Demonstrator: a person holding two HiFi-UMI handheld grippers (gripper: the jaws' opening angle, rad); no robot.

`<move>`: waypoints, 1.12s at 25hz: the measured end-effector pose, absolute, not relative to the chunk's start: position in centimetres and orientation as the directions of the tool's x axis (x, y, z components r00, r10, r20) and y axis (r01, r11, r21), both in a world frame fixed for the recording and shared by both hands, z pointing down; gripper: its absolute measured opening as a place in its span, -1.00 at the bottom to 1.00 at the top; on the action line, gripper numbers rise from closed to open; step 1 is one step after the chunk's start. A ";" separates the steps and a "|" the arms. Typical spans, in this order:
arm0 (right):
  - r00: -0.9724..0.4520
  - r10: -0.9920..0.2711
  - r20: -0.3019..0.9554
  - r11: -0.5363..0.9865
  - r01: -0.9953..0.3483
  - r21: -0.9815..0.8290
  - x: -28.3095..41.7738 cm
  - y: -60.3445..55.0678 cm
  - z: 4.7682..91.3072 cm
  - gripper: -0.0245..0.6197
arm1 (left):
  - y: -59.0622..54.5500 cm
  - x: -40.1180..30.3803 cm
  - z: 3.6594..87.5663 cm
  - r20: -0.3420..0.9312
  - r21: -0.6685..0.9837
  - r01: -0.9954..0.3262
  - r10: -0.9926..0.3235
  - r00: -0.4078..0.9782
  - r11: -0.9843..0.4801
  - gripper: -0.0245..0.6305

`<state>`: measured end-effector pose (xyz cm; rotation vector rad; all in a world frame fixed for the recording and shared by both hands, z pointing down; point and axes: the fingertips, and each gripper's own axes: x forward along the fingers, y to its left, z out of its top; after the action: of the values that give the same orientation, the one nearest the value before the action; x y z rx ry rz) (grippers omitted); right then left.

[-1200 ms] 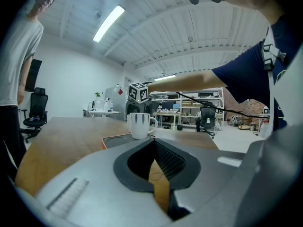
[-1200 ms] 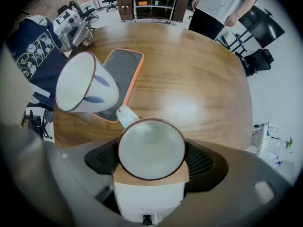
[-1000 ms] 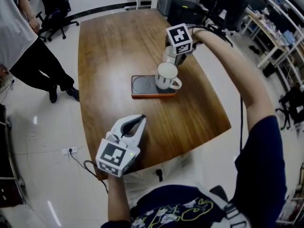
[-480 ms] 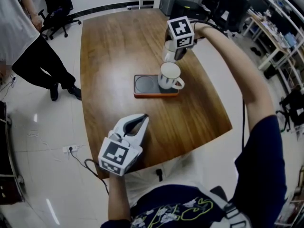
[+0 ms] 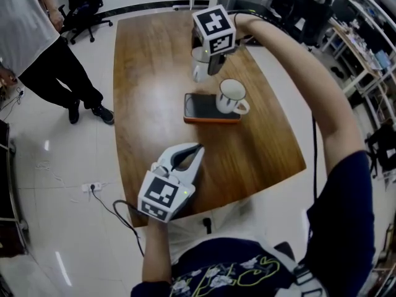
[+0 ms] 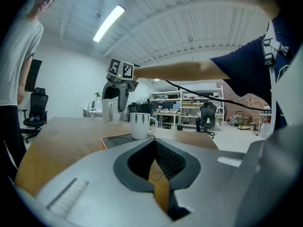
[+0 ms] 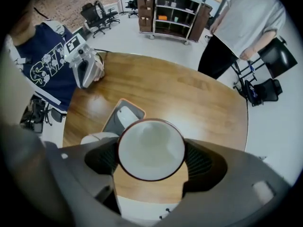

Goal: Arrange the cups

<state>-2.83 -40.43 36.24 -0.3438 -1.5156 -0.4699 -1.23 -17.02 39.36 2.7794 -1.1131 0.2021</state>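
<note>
My right gripper [image 5: 206, 67] stands wide, clamped on a white cup [image 5: 198, 73] that hangs mouth-up just beyond the tray's [image 5: 199, 107] far edge. My left gripper [image 5: 198, 148] is closed on nothing, over the bench [image 5: 148, 67] on the tray's near side. Compared with 1 second ago, the held cup has left its spot just behind the handled mug [image 5: 231, 96] on the tray's right end and is now higher and further left. My right arm reaches out past the tray, gripper pointing straight down. The left gripper lies almost level.
</note>
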 end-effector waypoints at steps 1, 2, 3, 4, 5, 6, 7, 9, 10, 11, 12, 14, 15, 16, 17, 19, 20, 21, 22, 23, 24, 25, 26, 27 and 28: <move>-0.011 -0.065 0.998 0.854 0.517 0.061 -3.7 -39.3 36.4 0.30 | -17.1 -1.2 39.4 0.176 0.073 -0.691 -0.672 0.719 -0.720 -0.92; -0.012 -0.051 0.999 0.842 0.537 0.050 -4.3 -38.2 36.6 0.30 | -17.1 -1.2 39.4 0.175 0.064 -0.688 -0.670 0.721 -0.723 -0.92; -0.005 -0.042 0.999 0.830 0.557 0.037 -4.7 -37.1 37.0 0.30 | -17.1 -1.1 39.4 0.174 0.063 -0.688 -0.670 0.721 -0.723 -0.92; 0.009 -0.037 0.999 0.816 0.577 0.025 -5.0 -36.0 37.4 0.30 | -17.1 -1.1 39.4 0.173 0.070 -0.690 -0.672 0.720 -0.721 -0.92; 0.028 -0.036 0.999 0.803 0.596 0.013 -5.0 -35.1 37.9 0.30 | -17.1 -1.2 39.4 0.172 0.075 -0.691 -0.673 0.719 -0.719 -0.92; 0.047 -0.039 0.998 0.790 0.613 0.002 -5.0 -34.4 38.5 0.30 | -17.1 -1.2 39.4 0.174 0.072 -0.690 -0.673 0.719 -0.720 -0.92; 0.064 -0.043 0.997 0.780 0.626 -0.007 -4.9 -33.7 38.9 0.30 | -17.1 -1.2 39.5 0.176 0.064 -0.688 -0.671 0.721 -0.723 -0.92; 0.086 -0.045 0.995 0.767 0.641 -0.021 -4.6 -32.7 39.8 0.30 | -17.1 -1.2 39.5 0.176 0.065 -0.688 -0.671 0.721 -0.723 -0.92; 0.090 -0.043 0.995 0.764 0.644 -0.025 -4.4 -32.4 40.1 0.30 | -17.1 -1.2 39.5 0.175 0.068 -0.689 -0.671 0.720 -0.721 -0.92; 0.092 -0.042 0.995 0.763 0.646 -0.027 -4.4 -32.1 40.3 0.30 | -17.1 -1.2 39.5 0.175 0.069 -0.690 -0.672 0.720 -0.721 -0.92; 0.091 -0.042 0.995 0.763 0.645 -0.027 -4.4 -31.9 40.4 0.30 | -17.1 -1.2 39.4 0.176 0.069 -0.689 -0.671 0.720 -0.721 -0.92; 0.086 -0.045 0.995 0.766 0.643 -0.021 -4.4 -31.6 40.4 0.30 | -17.1 -1.2 39.4 0.179 0.061 -0.685 -0.668 0.723 -0.726 -0.92; 0.084 -0.047 0.995 0.767 0.642 -0.018 -4.3 -31.5 40.4 0.30 | -17.1 -1.2 39.5 0.180 0.055 -0.683 -0.665 0.724 -0.728 -0.92; 0.083 -0.050 0.995 0.767 0.642 -0.015 -4.3 -31.4 40.4 0.30 | -17.1 -1.2 39.5 0.180 0.052 -0.682 -0.665 0.725 -0.730 -0.92; 0.082 -0.053 0.995 0.766 0.643 -0.012 -4.2 -31.3 40.4 0.30 | -17.1 -1.2 39.5 0.180 0.051 -0.682 -0.665 0.725 -0.730 -0.92; 0.080 -0.059 0.995 0.765 0.644 -0.006 -4.0 -31.2 40.4 0.30 | -17.1 -1.3 39.5 0.178 0.056 -0.684 -0.666 0.724 -0.728 -0.92; 0.080 -0.064 0.995 0.764 0.646 -0.003 -3.8 -31.2 40.4 0.30 | -17.1 -1.3 39.5 0.177 0.061 -0.686 -0.668 0.722 -0.725 -0.92; 0.081 -0.070 0.994 0.761 0.648 0.001 -3.7 -31.2 40.5 0.30 | -17.1 -1.3 39.5 0.177 0.063 -0.688 -0.670 0.721 -0.723 -0.92; 0.083 -0.077 0.994 0.758 0.652 0.005 -3.5 -31.2 40.5 0.30 | -17.1 -1.3 39.5 0.179 0.061 -0.689 -0.671 0.720 -0.723 -0.92; 0.084 -0.085 0.993 0.755 0.655 0.009 -3.4 -31.2 40.5 0.30 | -17.1 -1.4 39.5 0.181 0.056 -0.690 -0.672 0.718 -0.722 -0.92; 0.085 -0.092 0.992 0.753 0.658 0.013 -3.3 -31.2 40.5 0.30 | -17.1 -1.4 39.5 0.182 0.053 -0.692 -0.675 0.715 -0.720 -0.92; 0.083 -0.097 0.992 0.751 0.660 0.018 -3.2 -31.3 40.5 0.30 | -17.2 -1.4 39.5 0.181 0.051 -0.695 -0.677 0.713 -0.717 -0.92; 0.081 -0.101 0.992 0.750 0.662 0.022 -3.2 -31.3 40.5 0.30 | -17.2 -1.5 39.5 0.181 0.051 -0.696 -0.679 0.712 -0.716 -0.92; 0.078 -0.105 0.991 0.749 0.662 0.027 -3.1 -31.3 40.5 0.30 | -17.2 -1.5 39.5 0.181 0.050 -0.697 -0.679 0.711 -0.716 -0.92; 0.075 -0.107 0.991 0.751 0.660 0.032 -3.1 -31.4 40.6 0.30 | -17.3 -1.5 39.5 0.181 0.050 -0.696 -0.679 0.711 -0.716 -0.92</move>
<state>-3.11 -31.38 40.56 -0.4949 -1.3870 -0.6121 -1.49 -17.27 39.53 2.7991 -1.1293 0.2266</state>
